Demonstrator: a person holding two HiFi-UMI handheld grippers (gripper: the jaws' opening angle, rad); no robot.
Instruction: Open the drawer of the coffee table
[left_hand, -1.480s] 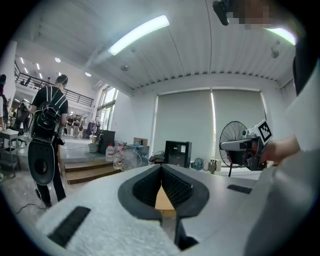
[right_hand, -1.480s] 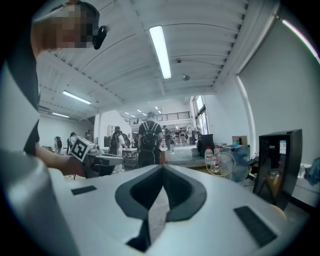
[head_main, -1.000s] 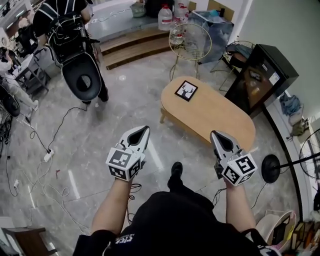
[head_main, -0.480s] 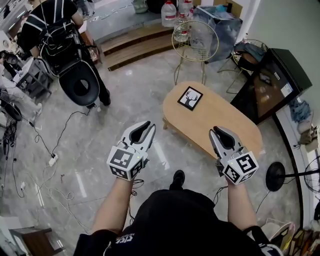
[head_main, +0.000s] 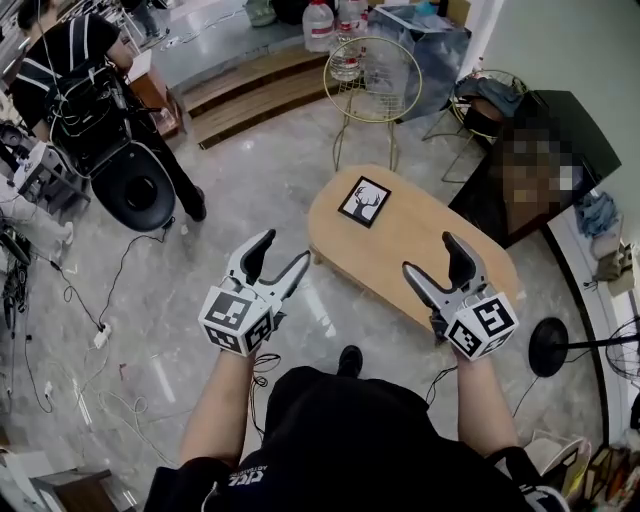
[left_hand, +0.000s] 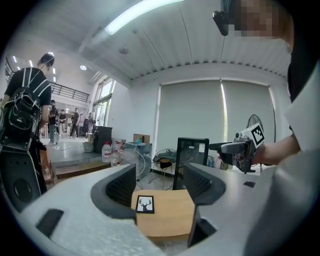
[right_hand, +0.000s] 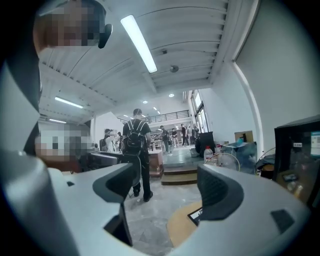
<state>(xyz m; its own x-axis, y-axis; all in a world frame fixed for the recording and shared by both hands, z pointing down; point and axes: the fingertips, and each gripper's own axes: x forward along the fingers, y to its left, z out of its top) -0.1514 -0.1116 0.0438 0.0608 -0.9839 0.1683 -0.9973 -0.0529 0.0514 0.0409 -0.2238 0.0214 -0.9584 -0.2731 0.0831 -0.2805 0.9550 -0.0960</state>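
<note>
Now | coffee table (head_main: 430, 245) | long axis upper-left to lower-right

The coffee table (head_main: 420, 250) shows only its top and a thin side edge at the head view's centre, so its drawer cannot be made out. In the right gripper view's lower middle, the right gripper (right_hand: 165, 189) covers all but a wedge of it.
</note>
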